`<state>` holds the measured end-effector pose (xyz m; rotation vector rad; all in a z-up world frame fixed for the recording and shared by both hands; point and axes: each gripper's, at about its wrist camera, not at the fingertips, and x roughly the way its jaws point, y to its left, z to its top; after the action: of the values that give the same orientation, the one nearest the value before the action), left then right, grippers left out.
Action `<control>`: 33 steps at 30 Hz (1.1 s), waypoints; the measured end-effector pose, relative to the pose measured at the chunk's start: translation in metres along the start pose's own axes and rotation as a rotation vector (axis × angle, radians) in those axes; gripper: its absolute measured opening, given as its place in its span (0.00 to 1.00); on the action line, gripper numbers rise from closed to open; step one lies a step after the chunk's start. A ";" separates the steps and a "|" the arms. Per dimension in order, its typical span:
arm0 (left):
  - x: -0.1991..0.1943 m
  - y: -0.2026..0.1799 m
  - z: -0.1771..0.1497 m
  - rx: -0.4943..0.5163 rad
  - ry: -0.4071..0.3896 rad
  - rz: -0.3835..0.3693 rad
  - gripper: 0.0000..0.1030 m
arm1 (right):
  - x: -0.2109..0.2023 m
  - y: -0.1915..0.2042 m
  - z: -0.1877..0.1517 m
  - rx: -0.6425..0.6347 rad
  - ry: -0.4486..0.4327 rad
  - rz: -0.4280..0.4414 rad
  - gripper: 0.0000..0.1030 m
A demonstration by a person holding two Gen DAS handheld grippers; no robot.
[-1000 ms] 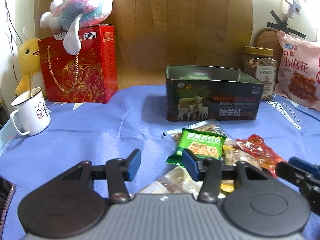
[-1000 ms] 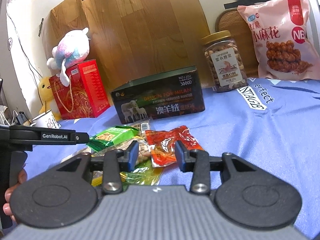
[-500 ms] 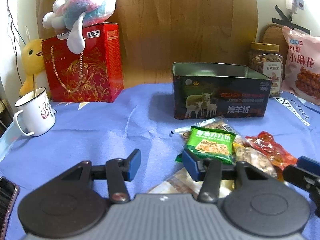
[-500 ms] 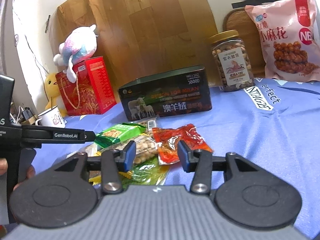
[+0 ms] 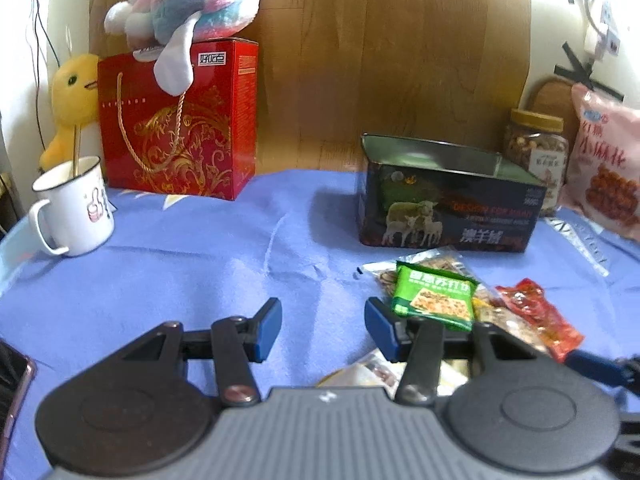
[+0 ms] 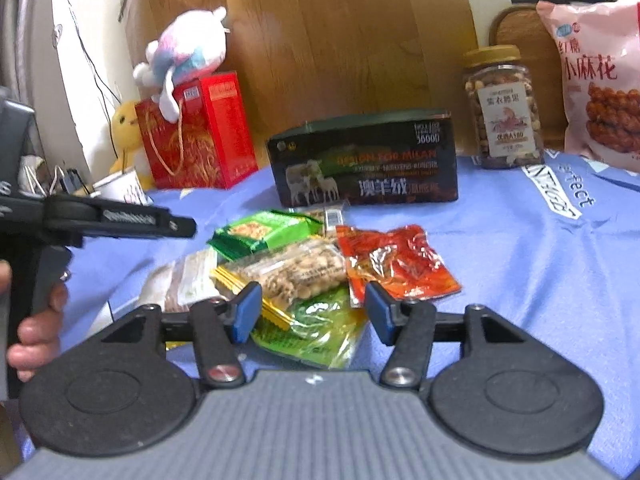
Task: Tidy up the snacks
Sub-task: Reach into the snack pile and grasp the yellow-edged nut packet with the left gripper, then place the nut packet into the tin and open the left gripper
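Note:
A pile of snack packets lies on the blue cloth: a green cracker packet (image 5: 434, 295) (image 6: 266, 234), a red packet (image 5: 538, 312) (image 6: 396, 264), a clear peanut packet (image 6: 298, 274) and a green-yellow packet (image 6: 320, 328). Behind them stands an open dark tin box (image 5: 448, 200) (image 6: 364, 172). My left gripper (image 5: 322, 328) is open and empty, to the left of the pile. My right gripper (image 6: 312, 310) is open and empty, just above the near edge of the pile.
A red gift box (image 5: 180, 120) with a plush toy (image 5: 192, 8) stands at the back left, a white mug (image 5: 74, 208) at the left. A nut jar (image 6: 502, 108) and a pink snack bag (image 6: 596, 88) stand at the back right. A phone edge (image 5: 12, 392) shows at the near left.
Both grippers have drawn back and risen a little, and the left view has swung left. Both sets of jaws have opened wider. The snacks have not moved.

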<state>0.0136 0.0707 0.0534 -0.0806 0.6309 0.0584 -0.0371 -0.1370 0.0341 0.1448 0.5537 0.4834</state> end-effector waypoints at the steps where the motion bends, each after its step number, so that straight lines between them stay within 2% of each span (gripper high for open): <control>1: -0.002 0.001 0.000 -0.011 0.003 -0.025 0.45 | 0.001 0.000 0.000 0.001 0.010 0.002 0.59; 4: -0.005 -0.001 0.001 -0.029 0.015 -0.127 0.45 | 0.003 0.003 -0.001 -0.018 0.022 0.014 0.59; 7: -0.005 -0.013 0.002 -0.004 0.034 -0.243 0.42 | 0.002 0.006 -0.002 -0.042 0.020 0.023 0.56; 10: -0.002 -0.029 0.000 0.037 0.059 -0.323 0.42 | 0.002 0.006 -0.001 -0.048 0.023 0.030 0.47; 13: 0.005 -0.047 -0.004 0.099 0.100 -0.351 0.42 | 0.004 0.006 -0.001 -0.047 0.031 0.038 0.38; 15: 0.013 -0.053 -0.008 0.085 0.143 -0.397 0.42 | 0.006 0.006 0.000 -0.049 0.041 0.048 0.36; 17: 0.021 -0.050 -0.010 0.029 0.176 -0.450 0.42 | 0.006 0.006 0.000 -0.046 0.042 0.066 0.26; 20: 0.025 -0.047 -0.009 -0.005 0.194 -0.470 0.37 | 0.003 0.006 -0.001 -0.049 0.033 0.077 0.19; 25: 0.014 -0.042 -0.010 -0.035 0.203 -0.530 0.30 | -0.011 0.007 -0.007 -0.029 0.016 0.073 0.17; 29: -0.005 -0.041 -0.003 -0.034 0.149 -0.532 0.29 | -0.029 0.006 -0.008 -0.010 -0.021 0.108 0.16; 33: -0.018 -0.037 0.015 -0.051 0.088 -0.529 0.27 | -0.034 0.011 0.007 -0.021 -0.073 0.126 0.16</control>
<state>0.0110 0.0350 0.0786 -0.2978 0.6791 -0.4421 -0.0628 -0.1433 0.0591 0.1772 0.4693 0.6042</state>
